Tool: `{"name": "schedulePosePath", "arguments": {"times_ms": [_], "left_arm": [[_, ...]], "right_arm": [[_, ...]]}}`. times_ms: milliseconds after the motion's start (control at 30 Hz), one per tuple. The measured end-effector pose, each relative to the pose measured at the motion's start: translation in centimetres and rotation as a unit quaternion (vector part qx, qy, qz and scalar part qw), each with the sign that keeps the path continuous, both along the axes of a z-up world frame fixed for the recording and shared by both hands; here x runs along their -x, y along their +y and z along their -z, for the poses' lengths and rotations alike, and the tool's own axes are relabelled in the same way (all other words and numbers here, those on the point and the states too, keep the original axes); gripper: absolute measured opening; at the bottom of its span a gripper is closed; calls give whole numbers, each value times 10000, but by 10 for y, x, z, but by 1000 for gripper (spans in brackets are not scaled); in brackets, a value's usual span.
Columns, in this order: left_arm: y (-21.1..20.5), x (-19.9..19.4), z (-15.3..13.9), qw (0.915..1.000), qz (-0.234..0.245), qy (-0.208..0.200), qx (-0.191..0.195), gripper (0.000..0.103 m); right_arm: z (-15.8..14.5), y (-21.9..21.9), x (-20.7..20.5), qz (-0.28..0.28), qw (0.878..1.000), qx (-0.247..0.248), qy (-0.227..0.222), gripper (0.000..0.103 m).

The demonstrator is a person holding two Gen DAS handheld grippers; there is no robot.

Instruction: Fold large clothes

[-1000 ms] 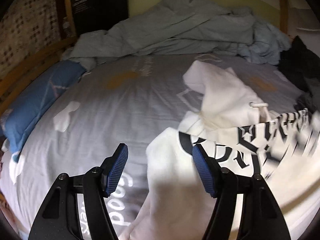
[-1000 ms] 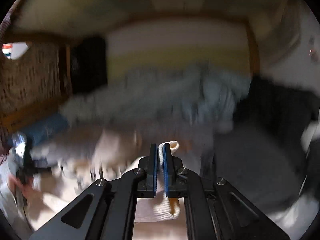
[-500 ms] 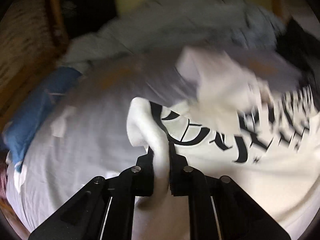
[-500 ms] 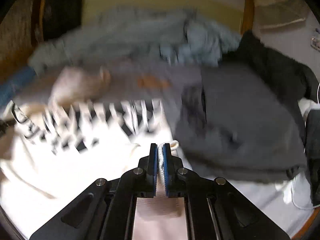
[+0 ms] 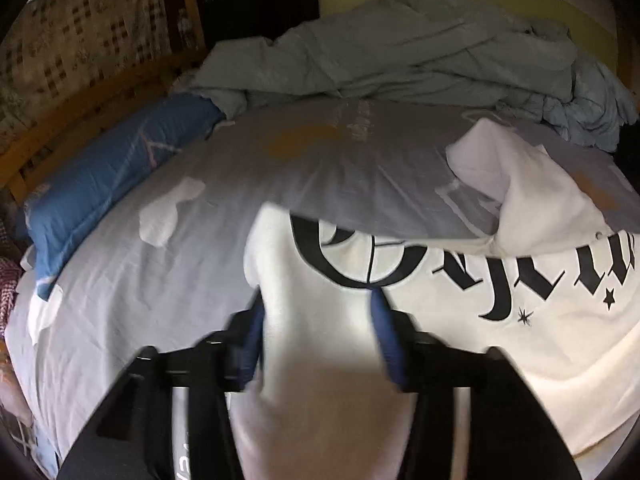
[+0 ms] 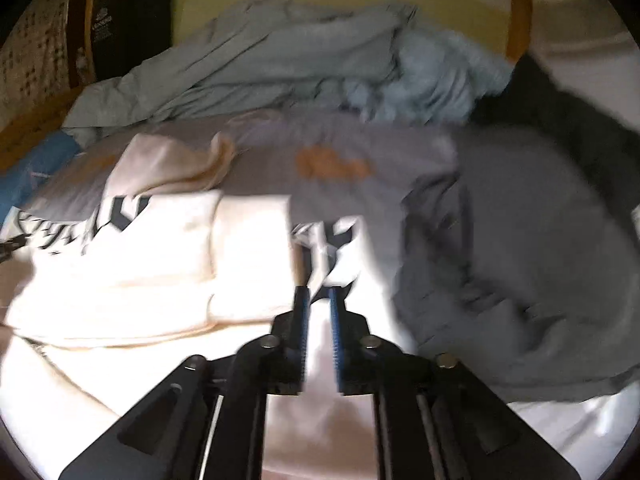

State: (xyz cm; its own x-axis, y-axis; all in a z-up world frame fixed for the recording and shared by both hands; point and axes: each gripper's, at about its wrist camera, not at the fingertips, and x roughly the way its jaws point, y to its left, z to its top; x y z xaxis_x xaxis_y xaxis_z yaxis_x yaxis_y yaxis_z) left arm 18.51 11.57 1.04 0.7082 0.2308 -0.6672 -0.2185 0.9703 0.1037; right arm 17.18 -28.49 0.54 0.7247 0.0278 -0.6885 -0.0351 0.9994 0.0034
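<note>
A white hoodie [image 5: 440, 320] with black gothic lettering lies spread on the grey bed sheet [image 5: 140, 300], its hood [image 5: 532, 200] bunched toward the far side. My left gripper [image 5: 318, 312] hangs over the hoodie's left edge. Its jaws are opening, and a fold of white cloth lies loose between the blue pads. In the right wrist view, the hoodie [image 6: 140, 260] has a sleeve folded across its body. My right gripper [image 6: 318, 294] sits low over the white cloth. Its jaws are opening, with a narrow gap showing between the pads.
A crumpled pale blue-green duvet [image 5: 400, 60] fills the far side of the bed. A blue pillow [image 5: 112, 176] lies along the left by the wooden frame [image 5: 80, 120]. A grey garment [image 6: 520, 260] and a black one [image 6: 580, 120] lie to the right of the hoodie.
The left gripper shut on the hoodie's left edge, shifted it, then parted its jaws. The right gripper came down with the white cuff pinched, and its jaws have now parted slightly.
</note>
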Motion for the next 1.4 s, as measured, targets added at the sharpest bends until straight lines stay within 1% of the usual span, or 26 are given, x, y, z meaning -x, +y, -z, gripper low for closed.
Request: {"name": "schedulePosePath", "arguments": {"times_ms": [67,100,167,300,333,367,400,467,567,633,667,700,733,800,833,900,933,1000,1033,1067,1100,1133,1200,1300,1367,1400], "left_arm": [[0,8,-7,9999,-16,-137,-79,57],[1,12,-10,9997,55,-228,-90,58],[-1,27,-19,9987,175,-445,-153,64],[-12,57,-38,9960,448,-759,-134,70],[-15,60,-41,9954,493,-807,-120,71],[-18,63,-44,9949,543,-850,-87,71],[-20,64,-45,9945,587,-863,-45,71],[-22,64,-46,9944,676,-817,38,71],[-23,66,-45,9947,699,-751,61,71],[-24,66,-43,9952,731,-643,128,71],[-25,65,-41,9956,748,-552,149,71],[-26,64,-37,9957,775,-473,175,71],[-27,62,-33,9959,804,-381,177,71],[-34,59,-22,9964,823,-179,41,72],[-37,57,-17,9963,859,-92,-32,72],[-43,54,-8,9959,887,32,-158,72],[-46,53,-4,9960,871,80,-201,71],[-48,53,1,9955,925,114,-141,71],[-50,54,1,9949,998,90,-64,71],[-52,55,1,9942,1075,56,0,72],[-55,57,0,9935,1141,23,38,72],[-58,59,-1,9927,1208,-4,53,73],[-65,60,1,9914,1310,35,11,75],[-77,60,12,9900,1365,223,-275,75],[-83,58,19,9894,1271,355,-602,75],[-84,56,24,9885,1278,500,-641,75]], "right_arm": [[6,-4,-6,-285,9981,-504,188,33],[8,-6,-10,-331,9968,-691,244,37],[18,-12,-28,-260,9950,-900,338,52],[39,-14,-38,-104,9928,-1101,462,56],[40,-14,-33,-142,9930,-1092,434,54],[36,-14,-25,-203,9935,-1064,345,21],[32,-10,-21,-378,9942,-988,211,3],[16,-6,-8,-391,9961,-779,-136,4],[-18,-14,23,-259,9937,-978,-490,4],[-33,-13,40,-71,9961,-692,-534,4],[-35,-11,43,23,9978,-490,-450,4],[-29,-10,44,149,9993,-262,-204,4],[-21,-11,43,201,9996,-207,-6,4],[6,-13,36,329,9980,-145,524,4],[25,-12,29,408,9958,11,825,4],[32,-10,26,412,9954,124,852,5],[27,-7,26,463,9963,238,682,7],[14,-5,32,524,9977,341,246,17],[7,-3,36,507,9983,290,46,34],[0,-2,40,461,9987,176,-154,65],[-3,-1,44,415,9988,93,-242,78],[-7,-1,46,312,9989,-41,-352,83],[-7,3,44,117,9993,-171,-300,83],[15,12,28,-99,9993,-177,304,83],[44,20,17,-100,9949,131,995,83],[48,19,17,-86,9952,104,969,84]]}}
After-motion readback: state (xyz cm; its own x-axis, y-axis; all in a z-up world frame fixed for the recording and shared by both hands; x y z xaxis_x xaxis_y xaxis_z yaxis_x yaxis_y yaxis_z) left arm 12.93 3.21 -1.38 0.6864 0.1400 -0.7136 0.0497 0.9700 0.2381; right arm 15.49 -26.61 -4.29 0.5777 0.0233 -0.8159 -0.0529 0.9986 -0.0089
